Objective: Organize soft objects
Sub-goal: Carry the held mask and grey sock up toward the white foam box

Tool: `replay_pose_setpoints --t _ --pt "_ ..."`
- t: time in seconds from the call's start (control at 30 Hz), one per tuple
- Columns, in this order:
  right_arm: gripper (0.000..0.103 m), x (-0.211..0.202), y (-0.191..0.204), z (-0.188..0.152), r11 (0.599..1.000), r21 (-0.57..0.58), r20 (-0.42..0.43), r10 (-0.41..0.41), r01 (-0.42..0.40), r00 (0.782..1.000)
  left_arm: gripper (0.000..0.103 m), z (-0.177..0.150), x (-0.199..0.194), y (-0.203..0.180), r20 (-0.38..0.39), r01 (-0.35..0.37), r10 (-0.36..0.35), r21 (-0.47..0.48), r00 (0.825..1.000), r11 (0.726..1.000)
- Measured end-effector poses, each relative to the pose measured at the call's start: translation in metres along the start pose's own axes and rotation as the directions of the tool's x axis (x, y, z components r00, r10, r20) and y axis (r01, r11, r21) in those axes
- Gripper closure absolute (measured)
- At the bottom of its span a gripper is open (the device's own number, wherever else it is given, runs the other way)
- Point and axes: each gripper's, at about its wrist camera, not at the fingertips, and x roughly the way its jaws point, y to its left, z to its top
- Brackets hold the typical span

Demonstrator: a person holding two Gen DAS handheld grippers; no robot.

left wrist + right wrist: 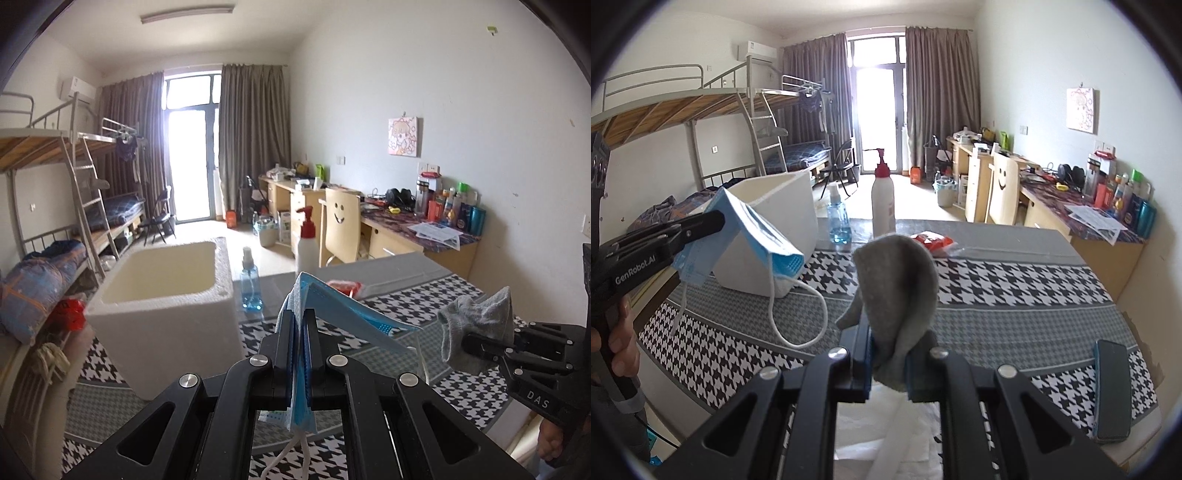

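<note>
Tabletop (1015, 295) under a houndstooth-patterned cloth carried a white, open-topped foam box (162, 295) near its far left corner, probably the bin meant for soft things. Left claw (298, 354) was clenched on a pleated blue paper face mask (332, 310), lifted clear, ear loops dangling. Right claw (886, 354) gripped a limp grey knitted sock (897, 291), also raised above the cloth, apparently for carrying to the box.

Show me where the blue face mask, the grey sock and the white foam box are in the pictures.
blue face mask (343, 308), left wrist view, on the folded pleated body.
grey sock (897, 280), right wrist view, on the middle of the cloth.
white foam box (166, 332), left wrist view, on the front outer wall.
</note>
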Motion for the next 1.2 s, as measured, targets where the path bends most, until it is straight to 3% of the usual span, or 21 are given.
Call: replay_pose_setpoints --t 0.83,1.2 --pt "0.087 0.014 0.031 0.048 0.996 -0.076 0.060 0.057 -0.052 0.997 0.099 0.033 0.007 0.031 0.044 -0.073 0.074 -0.025 0.996 0.997" --pt "0.087 0.026 0.044 0.066 0.991 -0.086 0.043 0.106 -0.102 0.993 0.099 0.048 0.013 0.048 0.049 -0.119 0.121 -0.050 0.991 0.992"
